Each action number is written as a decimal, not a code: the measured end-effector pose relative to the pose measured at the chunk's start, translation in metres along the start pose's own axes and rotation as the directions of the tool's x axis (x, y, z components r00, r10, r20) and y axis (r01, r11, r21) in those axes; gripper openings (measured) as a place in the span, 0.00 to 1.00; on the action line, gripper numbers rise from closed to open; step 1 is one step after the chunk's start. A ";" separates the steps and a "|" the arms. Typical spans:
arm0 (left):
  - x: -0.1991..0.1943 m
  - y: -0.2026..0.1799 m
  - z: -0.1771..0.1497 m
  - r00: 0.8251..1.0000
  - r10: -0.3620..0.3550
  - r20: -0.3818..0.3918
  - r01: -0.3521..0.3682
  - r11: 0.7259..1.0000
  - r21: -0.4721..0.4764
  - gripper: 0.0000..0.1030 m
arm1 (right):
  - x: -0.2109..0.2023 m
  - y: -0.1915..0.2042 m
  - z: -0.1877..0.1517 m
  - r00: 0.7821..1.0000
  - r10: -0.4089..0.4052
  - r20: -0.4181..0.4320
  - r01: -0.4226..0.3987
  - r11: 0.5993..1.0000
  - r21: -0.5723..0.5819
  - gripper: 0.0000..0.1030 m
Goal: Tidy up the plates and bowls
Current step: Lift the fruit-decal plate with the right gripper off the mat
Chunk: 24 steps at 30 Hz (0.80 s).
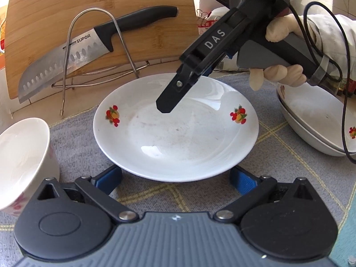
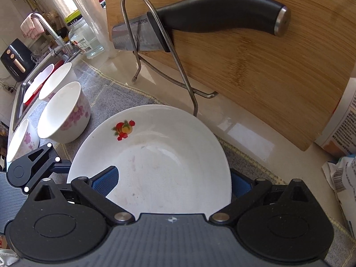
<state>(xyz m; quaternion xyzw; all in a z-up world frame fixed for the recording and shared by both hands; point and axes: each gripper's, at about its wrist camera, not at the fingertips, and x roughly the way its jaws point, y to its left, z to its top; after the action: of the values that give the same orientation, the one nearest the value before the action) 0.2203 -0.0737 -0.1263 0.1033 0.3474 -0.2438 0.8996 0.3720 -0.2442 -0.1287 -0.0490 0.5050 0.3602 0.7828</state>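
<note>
Plate (image 1: 175, 133), white with fruit decals, lies flat on the grey mat (image 1: 278, 178), centre of the left view. Left gripper (image 1: 175, 180) sits low at the plate's 6 o'clock, fingers spread wide, the blue pads (image 1: 109, 178) flanking the near rim and apart from it. Right gripper (image 2: 173, 182) comes in from 1 o'clock in a gloved hand (image 1: 284, 66), its tip over the plate's far half. In its own view we see its fingers spread too, straddling the rim: the left pad lies over the plate's face and the right pad is partly hidden behind the edge. We cannot tell whether either pad touches. A pink-flowered bowl (image 1: 22, 155) stands at the plate's 8 o'clock, just beside it. A stack of like plates (image 1: 311, 129) sits at 3 o'clock, near but apart. At 11 o'clock a wire rack (image 1: 93, 44) holds a knife (image 1: 66, 60) against an upright bamboo board (image 1: 100, 22). The right view adds two more bowls (image 2: 57, 80) lined toward the sink (image 2: 17, 102) at 10 o'clock.
</note>
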 end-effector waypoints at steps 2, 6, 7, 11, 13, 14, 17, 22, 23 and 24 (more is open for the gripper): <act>0.000 0.000 0.000 1.000 -0.002 0.002 0.002 1.000 0.002 1.00 | 0.001 0.000 0.002 1.000 0.010 0.002 -0.010 1.000 -0.002 1.00; -0.001 0.000 -0.001 1.000 -0.001 0.007 0.001 1.000 0.002 1.00 | 0.001 -0.004 0.005 0.999 0.034 0.006 -0.034 0.999 0.011 1.00; -0.001 0.001 -0.001 1.000 -0.001 0.006 0.001 1.000 0.001 1.00 | 0.001 -0.004 0.005 0.999 0.038 0.007 -0.038 0.999 0.014 1.00; 0.000 0.005 0.001 1.000 -0.008 0.007 0.008 1.000 0.009 1.00 | 0.001 -0.007 0.005 0.999 0.051 0.010 -0.051 0.998 0.020 1.00; -0.001 0.006 0.001 1.000 -0.008 0.008 0.008 1.000 0.011 1.00 | 0.001 -0.007 0.006 0.998 0.054 0.011 -0.055 0.998 0.021 1.00; -0.001 0.006 0.001 1.000 -0.009 0.009 0.009 1.000 0.012 1.00 | 0.001 -0.007 0.006 0.998 0.056 0.011 -0.057 0.998 0.022 1.00; -0.001 0.006 0.001 1.000 -0.008 0.010 0.007 1.000 0.012 1.00 | 0.000 -0.008 0.007 0.998 0.063 0.012 -0.063 0.998 0.026 1.00; -0.003 0.004 0.000 1.000 -0.007 0.014 0.006 1.000 0.016 1.00 | 0.001 -0.008 0.007 0.997 0.072 0.010 -0.072 0.997 0.027 1.00; -0.003 0.004 0.000 1.000 -0.006 0.015 0.006 1.000 0.018 1.00 | 0.001 -0.008 0.007 0.997 0.072 0.009 -0.072 0.997 0.027 1.00; -0.003 0.004 0.000 1.000 -0.006 0.016 0.006 1.000 0.018 0.99 | 0.001 -0.008 0.007 0.997 0.072 0.009 -0.072 0.997 0.027 1.00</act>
<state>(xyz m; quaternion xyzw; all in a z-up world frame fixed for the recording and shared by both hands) 0.2203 -0.0694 -0.1244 0.1084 0.3383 -0.2506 0.9006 0.3825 -0.2462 -0.1281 -0.0184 0.5082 0.3814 0.7719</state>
